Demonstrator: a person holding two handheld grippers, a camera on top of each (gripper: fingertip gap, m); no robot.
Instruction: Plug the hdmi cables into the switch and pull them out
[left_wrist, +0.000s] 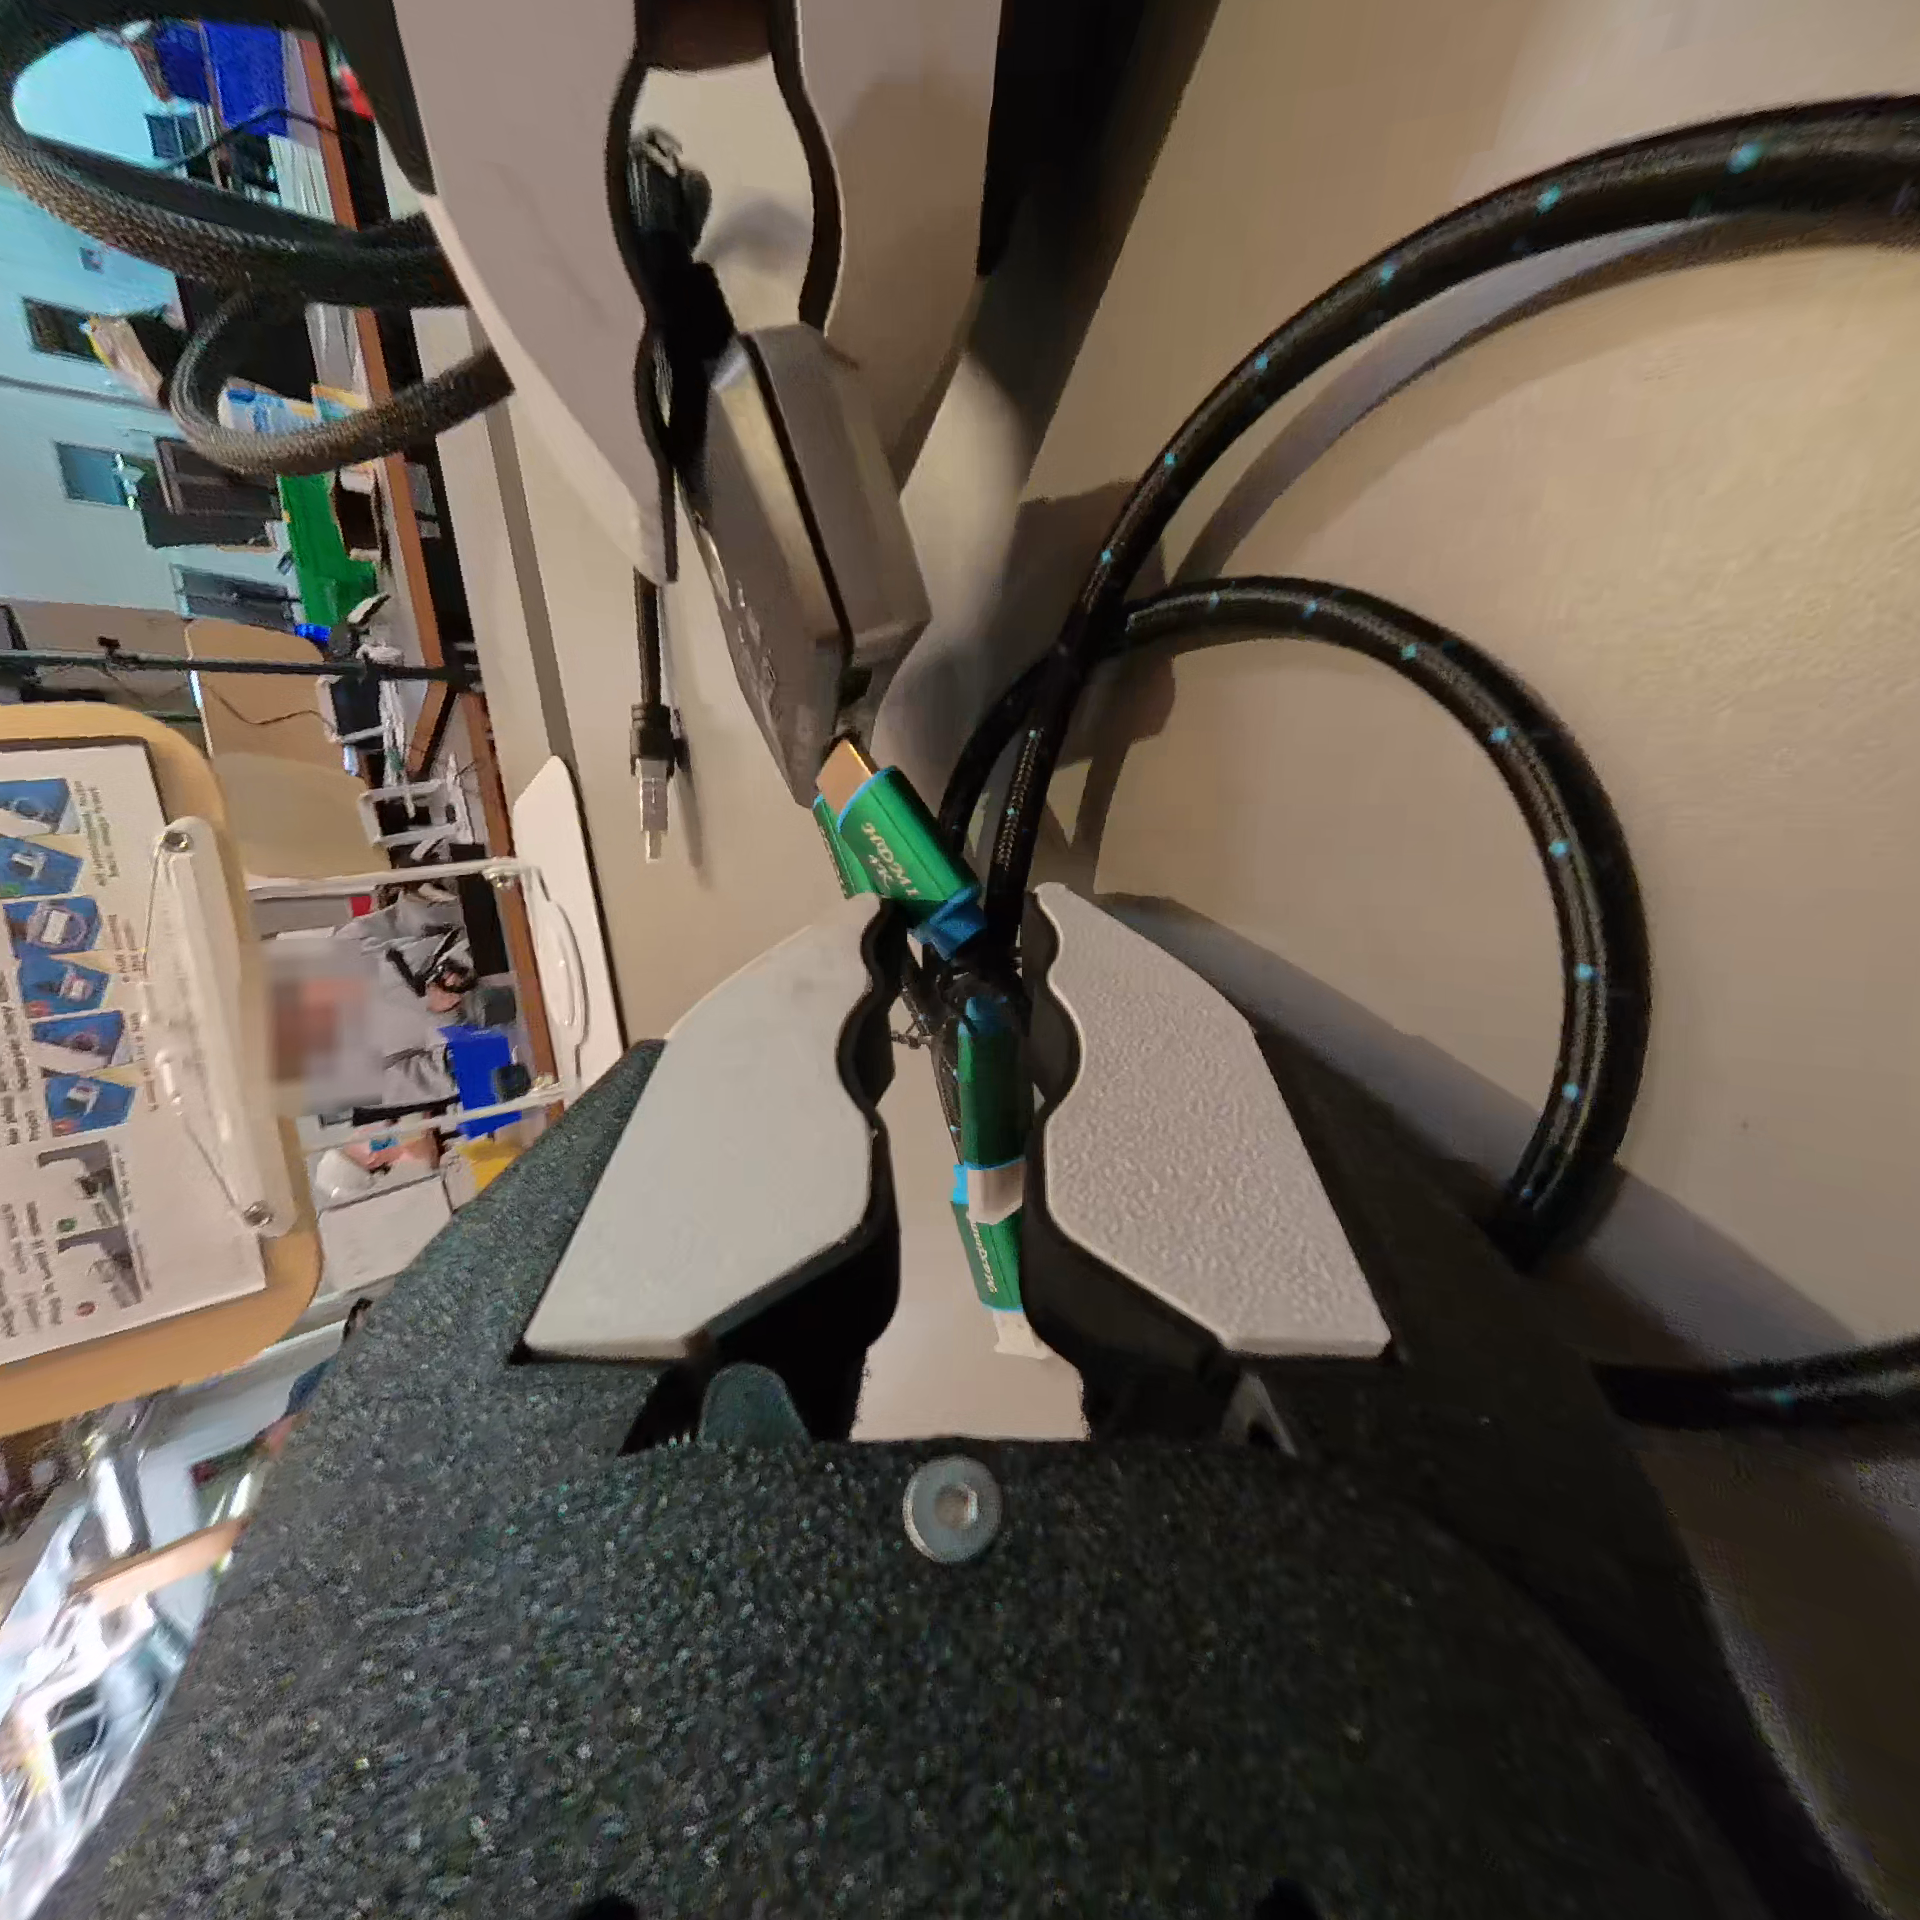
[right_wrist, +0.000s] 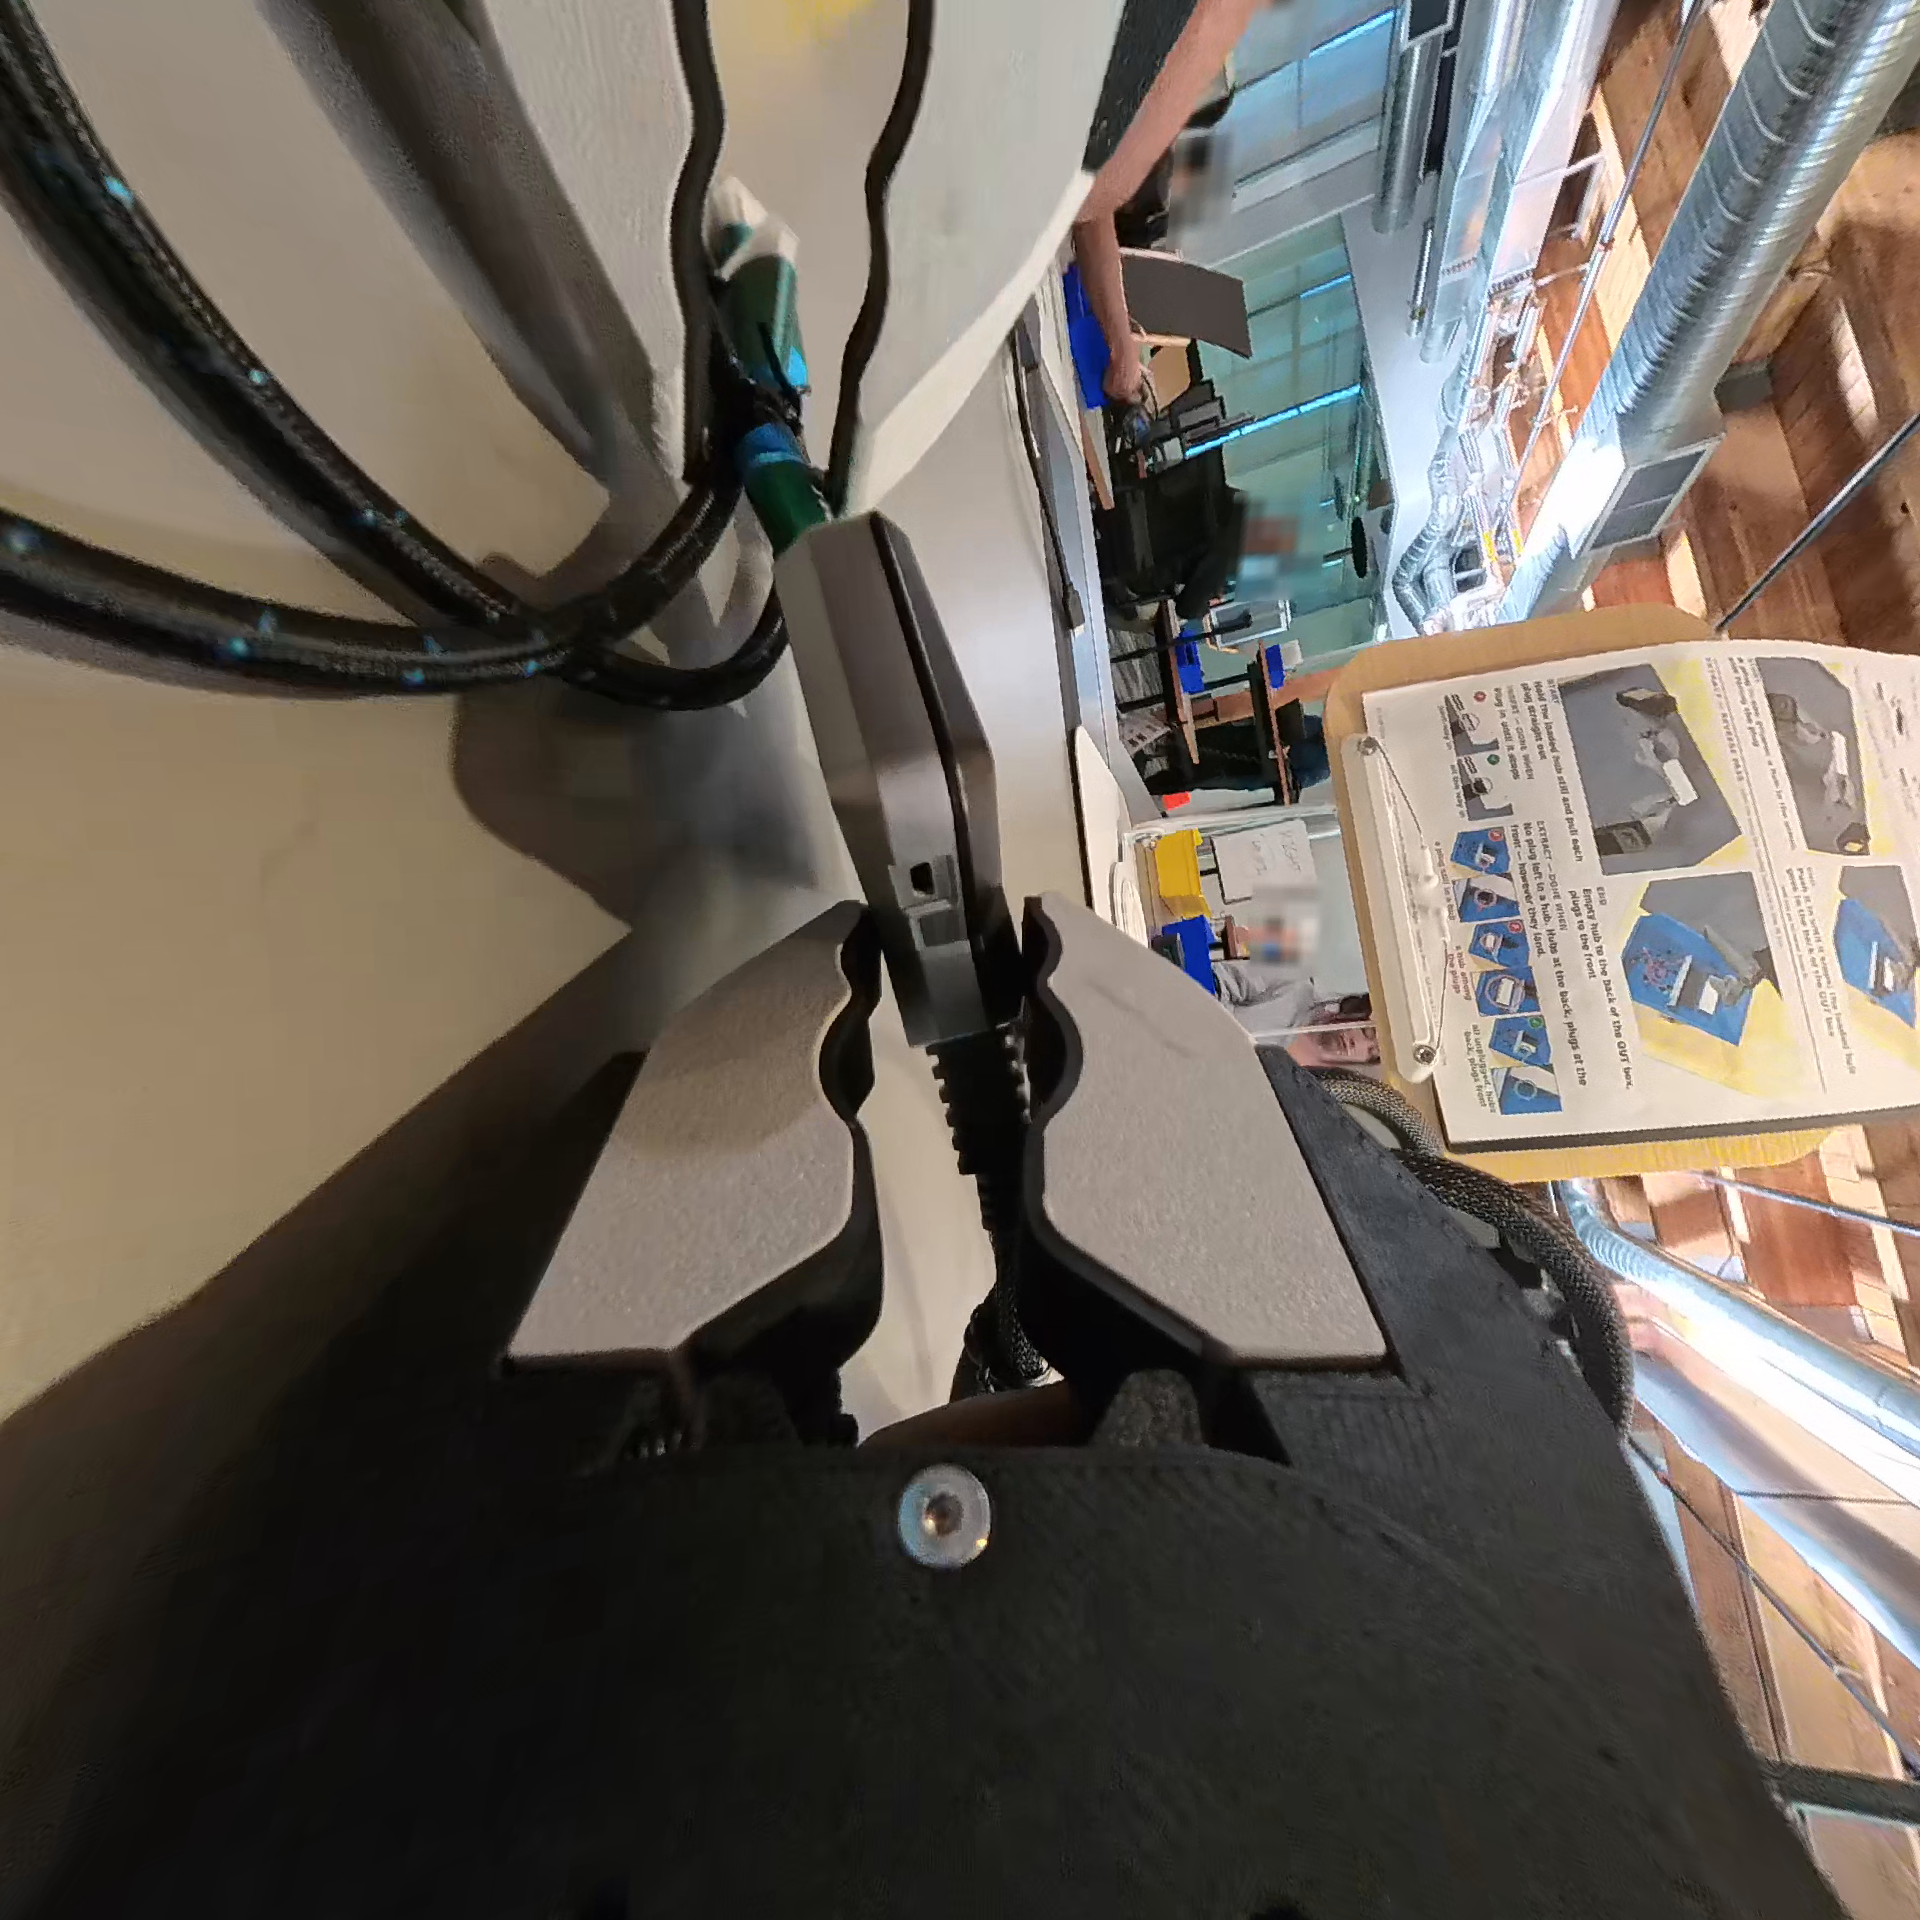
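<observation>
The left gripper (left_wrist: 961, 940) pinches the black braided cable with blue flecks (left_wrist: 1579, 935) just behind a green metal plug (left_wrist: 899, 847) that sits in the flat grey rectangular hub (right_wrist: 904, 748) – the right gripper (right_wrist: 945, 935) clamps that hub's near end, above its ribbed black cord (right_wrist: 982, 1112).

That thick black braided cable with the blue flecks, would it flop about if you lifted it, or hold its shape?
The black braided cable with blue flecks would probably hold its shape somewhat: it lies in broad loops on the pale tabletop, with no sharp kinks. Its thickness suggests springiness, and some heft. The woven sheath likely gives grip rather than slipping.
</observation>
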